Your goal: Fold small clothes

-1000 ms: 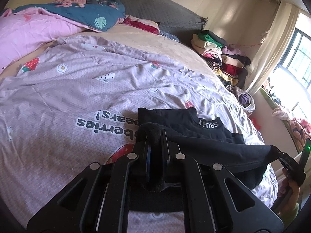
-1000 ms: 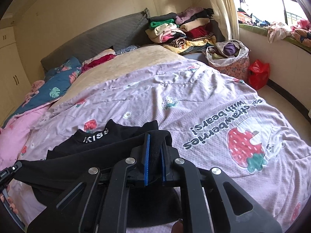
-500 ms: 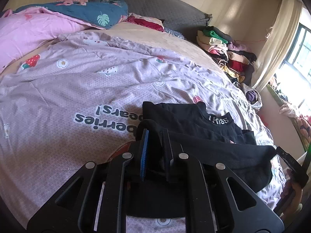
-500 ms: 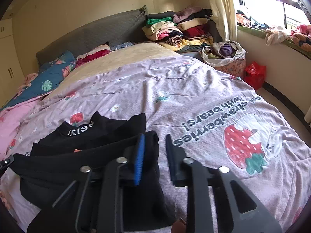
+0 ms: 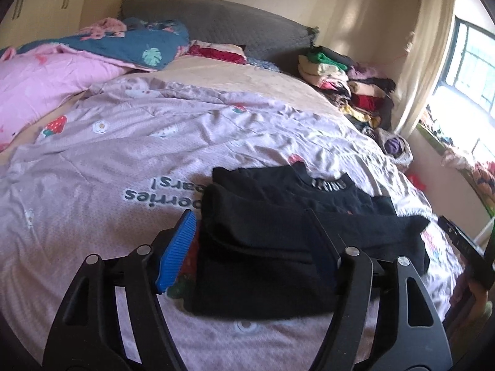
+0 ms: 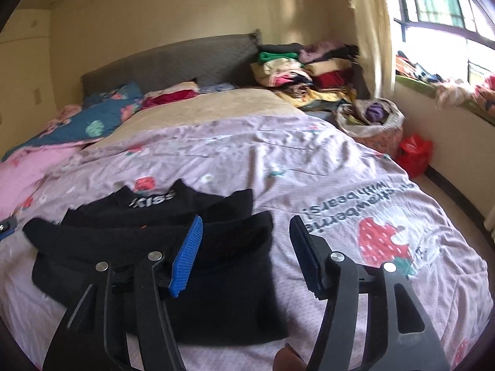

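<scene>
Left wrist view: your left gripper [image 5: 250, 221] stands with its jaws apart, having just been opening; the blue pad [image 5: 177, 250] shows on the left finger, the right finger lies dark against the cloth; the black garment [image 5: 278, 244] sits between and beneath the two fingers, not pinched by either pad, resting on the lilac strawberry-print quilt [image 5: 108, 167]; the garment is folded over itself, its collar with white lettering [image 5: 328, 184] at the far edge; your right gripper [image 5: 464, 244] shows only as a dark bar at the right border, beside the garment's right corner; its jaws cannot be read from here; beyond the quilt lie a pink blanket [image 5: 40, 83], a blue leaf-print pillow [image 5: 145, 49], the grey headboard [image 5: 222, 24] and a stack of clothes [image 5: 346, 83] near the curtain [image 5: 423, 55].

Right wrist view: your right gripper [image 6: 246, 232] also has its jaws spread, just having been opening; nothing is clamped; its left pad [image 6: 187, 255] hangs over the garment's right portion [image 6: 216, 266], its right finger over bare quilt [image 6: 309, 167] just past the garment's edge; the fabric lies flat on the bed, lettered collar [image 6: 151, 201] toward the headboard [image 6: 173, 61]; the large strawberry print [image 6: 382, 242] is just right of the gripper; a filled cloth basket [image 6: 371, 123] and a red bag [image 6: 414, 154] stand on the floor by the window wall; a sliver of your left gripper [image 6: 6, 227] shows at the left border.
</scene>
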The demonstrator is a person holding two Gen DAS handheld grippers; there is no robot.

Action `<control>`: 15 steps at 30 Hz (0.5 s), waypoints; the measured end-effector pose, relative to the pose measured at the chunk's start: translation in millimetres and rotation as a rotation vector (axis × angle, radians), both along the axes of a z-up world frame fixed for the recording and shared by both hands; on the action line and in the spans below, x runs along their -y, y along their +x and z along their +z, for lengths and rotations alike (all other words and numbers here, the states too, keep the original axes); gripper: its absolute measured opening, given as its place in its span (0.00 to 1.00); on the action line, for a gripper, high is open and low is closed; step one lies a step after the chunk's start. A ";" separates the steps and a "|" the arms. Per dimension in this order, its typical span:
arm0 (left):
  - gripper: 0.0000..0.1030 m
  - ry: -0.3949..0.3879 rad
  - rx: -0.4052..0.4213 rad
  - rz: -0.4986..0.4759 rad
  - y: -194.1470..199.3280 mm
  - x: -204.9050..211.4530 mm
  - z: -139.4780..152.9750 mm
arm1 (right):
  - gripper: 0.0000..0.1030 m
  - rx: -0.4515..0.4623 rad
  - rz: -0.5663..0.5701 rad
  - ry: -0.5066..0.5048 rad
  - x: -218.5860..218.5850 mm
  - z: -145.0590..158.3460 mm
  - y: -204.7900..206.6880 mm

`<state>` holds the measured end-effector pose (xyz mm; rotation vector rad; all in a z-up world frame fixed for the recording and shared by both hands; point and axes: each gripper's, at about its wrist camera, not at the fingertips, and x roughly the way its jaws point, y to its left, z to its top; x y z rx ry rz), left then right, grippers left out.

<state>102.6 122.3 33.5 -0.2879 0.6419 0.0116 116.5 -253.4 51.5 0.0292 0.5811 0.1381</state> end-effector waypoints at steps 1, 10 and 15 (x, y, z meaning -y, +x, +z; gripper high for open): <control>0.61 0.008 -0.013 -0.024 -1.5 5.7 -1.7 | 0.54 -0.015 0.024 0.004 -3.5 -1.3 -1.0; 0.04 0.029 -0.118 -0.147 -7.5 37.2 -31.6 | 0.14 -0.148 0.140 0.010 -32.1 -22.1 -5.5; 0.04 0.063 -0.146 -0.146 -3.5 44.5 -45.1 | 0.12 -0.196 0.181 -0.028 -50.7 -34.4 -10.0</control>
